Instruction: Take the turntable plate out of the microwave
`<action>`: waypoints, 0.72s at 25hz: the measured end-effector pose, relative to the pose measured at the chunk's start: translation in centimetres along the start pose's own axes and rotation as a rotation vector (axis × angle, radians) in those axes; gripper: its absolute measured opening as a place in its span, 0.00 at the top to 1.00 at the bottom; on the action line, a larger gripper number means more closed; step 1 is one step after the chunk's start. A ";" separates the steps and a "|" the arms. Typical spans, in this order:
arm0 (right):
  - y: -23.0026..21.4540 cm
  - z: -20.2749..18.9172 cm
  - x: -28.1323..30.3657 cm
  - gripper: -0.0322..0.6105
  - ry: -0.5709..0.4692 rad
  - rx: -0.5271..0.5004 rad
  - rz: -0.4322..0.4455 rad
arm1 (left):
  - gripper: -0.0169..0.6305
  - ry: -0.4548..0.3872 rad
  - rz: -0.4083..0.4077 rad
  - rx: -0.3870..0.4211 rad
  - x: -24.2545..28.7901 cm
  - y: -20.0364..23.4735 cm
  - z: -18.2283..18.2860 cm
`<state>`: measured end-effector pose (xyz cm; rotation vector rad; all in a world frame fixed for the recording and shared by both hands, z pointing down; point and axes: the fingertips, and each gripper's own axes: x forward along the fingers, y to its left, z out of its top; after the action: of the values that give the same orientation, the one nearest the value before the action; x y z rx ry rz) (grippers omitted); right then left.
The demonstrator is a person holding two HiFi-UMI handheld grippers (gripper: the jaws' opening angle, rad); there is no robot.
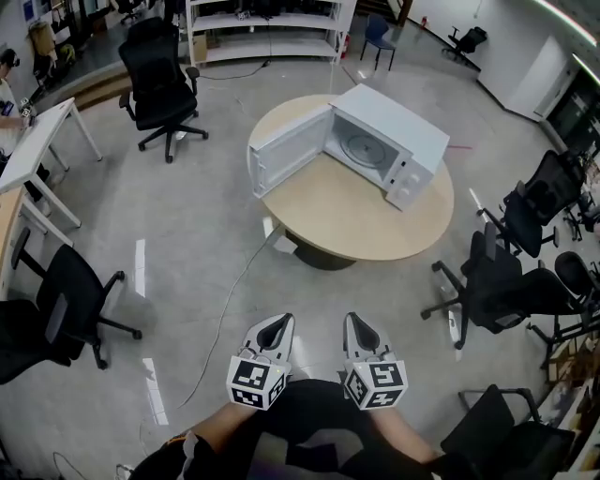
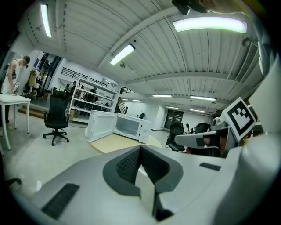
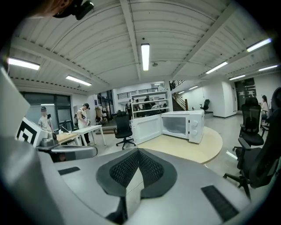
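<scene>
A white microwave [image 1: 389, 141] stands on a round wooden table [image 1: 356, 220] with its door [image 1: 289, 150] swung wide open to the left. The glass turntable plate [image 1: 362, 150] lies flat inside the cavity. Both grippers are held low and side by side, well short of the table, over the grey floor. My left gripper [image 1: 280, 320] is shut with nothing in it, and so is my right gripper [image 1: 353, 319]. In the left gripper view the microwave [image 2: 129, 126] is far ahead beyond the closed jaw tips [image 2: 140, 147]. The right gripper view shows the microwave [image 3: 183, 125] ahead past the closed tips [image 3: 138, 151].
Black office chairs stand around: one behind the table [image 1: 161, 80], one at the left [image 1: 61, 305], several at the right [image 1: 502, 281]. A white desk [image 1: 37, 150] stands at the left with a person beside it. A cable [image 1: 234, 300] runs across the floor from the table. White shelving [image 1: 267, 28] lines the back.
</scene>
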<state>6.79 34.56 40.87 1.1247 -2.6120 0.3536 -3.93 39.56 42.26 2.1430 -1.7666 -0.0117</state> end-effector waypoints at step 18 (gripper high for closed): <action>1.4 1.5 8.5 0.92 -0.003 -0.020 0.064 | 0.90 0.002 0.074 -0.010 3.0 7.0 1.1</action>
<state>-0.06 29.35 42.17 1.0378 -2.6533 0.3391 -10.16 35.33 43.83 2.0682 -1.8397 0.0003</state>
